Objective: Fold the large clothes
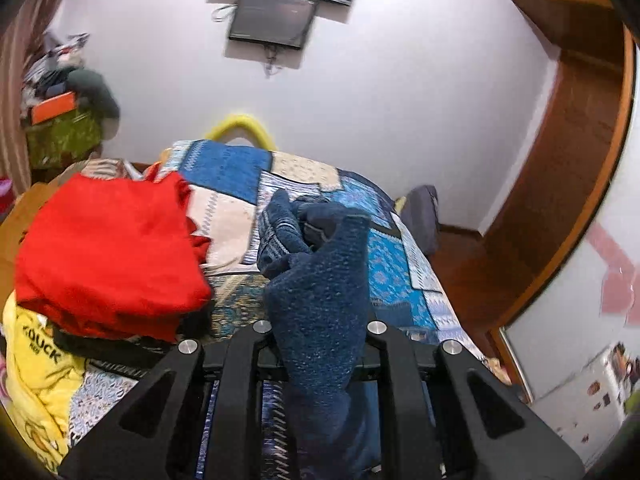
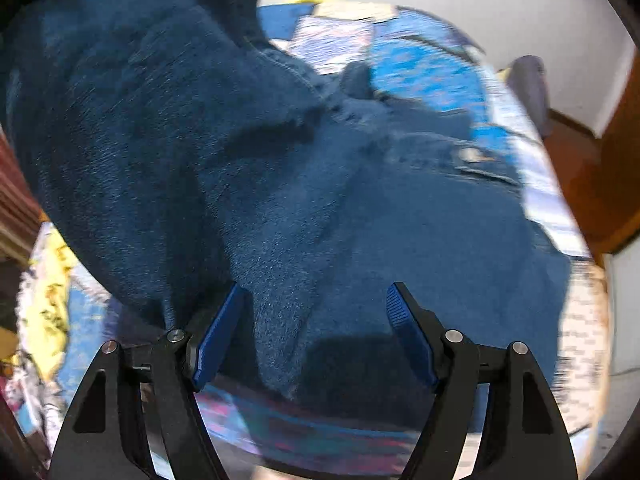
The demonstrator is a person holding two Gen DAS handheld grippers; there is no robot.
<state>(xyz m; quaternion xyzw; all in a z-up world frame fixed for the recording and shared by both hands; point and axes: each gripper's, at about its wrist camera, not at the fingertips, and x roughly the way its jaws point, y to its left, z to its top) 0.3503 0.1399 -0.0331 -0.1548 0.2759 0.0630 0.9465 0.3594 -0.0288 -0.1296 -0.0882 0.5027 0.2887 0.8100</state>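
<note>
We see a dark blue fleece garment (image 1: 320,280), thick and nubbly, rising in a bunched column from the middle of the bed (image 1: 392,280) toward the left camera. Its far end lies crumpled on the quilt at about 12 o'clock from the left hand-held gripper (image 1: 320,356), showing a paler ribbed lining. The left jaws are pressed together on a fold of this fleece, which buries the pads entirely, so we cannot see the fingertips themselves.

In the right wrist view the same fleece (image 2: 260,160) fills most of the picture, draped in soft ridges and folds, with a small pale label or patch toward 2 o'clock that is too blurred for us to read. The right hand-held gripper (image 2: 314,336) stands spread, its ribbed blue pads (image 2: 408,332) either side of a ridge of fleece without pressing on it.

The bed wears a patchwork quilt of blue, cream and patterned squares. At 9 o'clock in the left view lies a folded red cloth (image 1: 108,256), smooth and bright, atop a yellow printed fabric (image 1: 36,380) cut off by the frame edge. Beyond the bed, a dark screen (image 1: 272,20) hangs on the white wall, motion-smeared, and a wooden door frame (image 1: 580,152) curves along 3 o'clock.
</note>
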